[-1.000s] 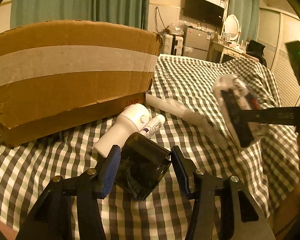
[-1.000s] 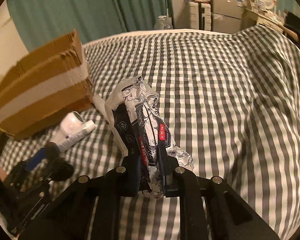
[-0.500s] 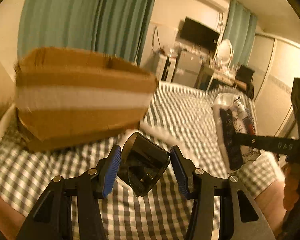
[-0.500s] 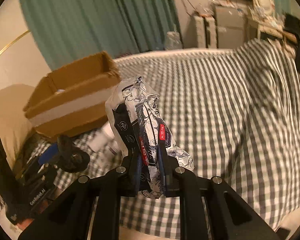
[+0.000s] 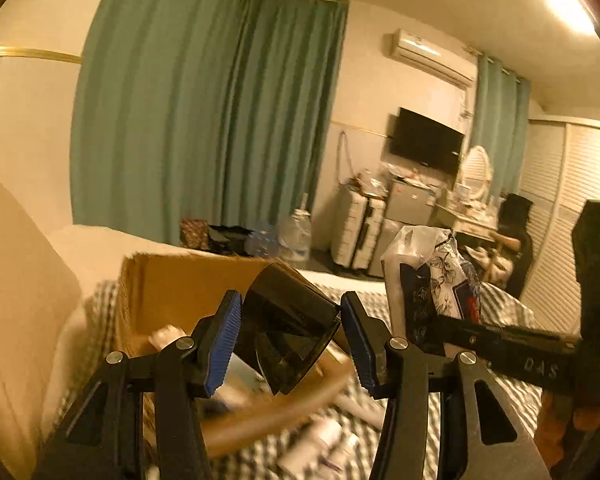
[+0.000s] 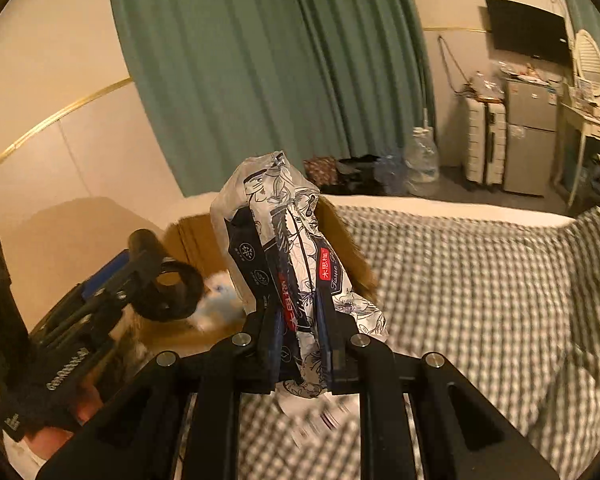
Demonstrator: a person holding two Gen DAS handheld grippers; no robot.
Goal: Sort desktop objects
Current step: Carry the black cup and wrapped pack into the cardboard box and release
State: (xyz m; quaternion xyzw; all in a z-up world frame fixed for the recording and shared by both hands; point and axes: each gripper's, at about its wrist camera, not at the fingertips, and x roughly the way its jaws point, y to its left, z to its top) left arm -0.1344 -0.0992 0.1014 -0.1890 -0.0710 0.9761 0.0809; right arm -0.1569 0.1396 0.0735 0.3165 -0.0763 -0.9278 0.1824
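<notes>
My left gripper [image 5: 290, 330] is shut on a dark, smoky plastic cup [image 5: 284, 312], tilted and held in the air over the open cardboard box [image 5: 176, 292]. White items [image 5: 166, 336] lie inside the box. My right gripper [image 6: 300, 332] is shut on a floral tissue pack [image 6: 276, 232], which stands upright between the fingers. In the right wrist view the pack hangs in front of the box [image 6: 196, 236], with the left gripper [image 6: 152, 276] and its cup [image 6: 176, 292] at the left. The left wrist view shows the tissue pack [image 5: 432, 276] to the right of the cup.
A checked cloth [image 6: 480, 280] covers the bed to the right of the box. Several blurred white objects [image 5: 324, 440] lie on the cloth beneath my left gripper. A beige padded headboard [image 5: 16, 280] stands left of the box. A green curtain [image 6: 260, 60] hangs behind.
Both grippers have risen with their loads. The box, seen side-on before, now shows its open top below the cup. The objects on the cloth have dropped to the lower edge.
</notes>
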